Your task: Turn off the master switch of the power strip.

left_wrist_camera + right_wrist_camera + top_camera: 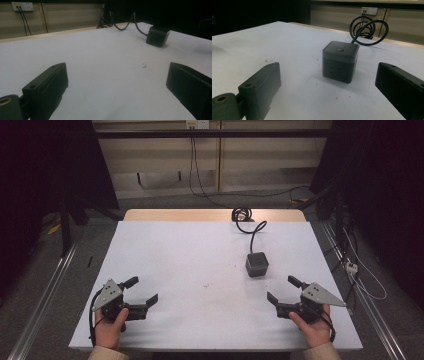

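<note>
Two grippers, left gripper (141,290) and right gripper (281,289), both wide and empty; risk of nudging the cube power strip (257,264) by its stiff cable (248,222).

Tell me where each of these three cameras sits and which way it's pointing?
High view: above the person's side, looking forward and down on the white table; both hands show, holding the left gripper and right gripper.
Left gripper view: rides the left gripper, looking across the table between its open jaws.
Right gripper view: rides the right gripper, facing the dark cube socket between its open jaws.
Shared: all three show the cube socket and its black cable.
</note>
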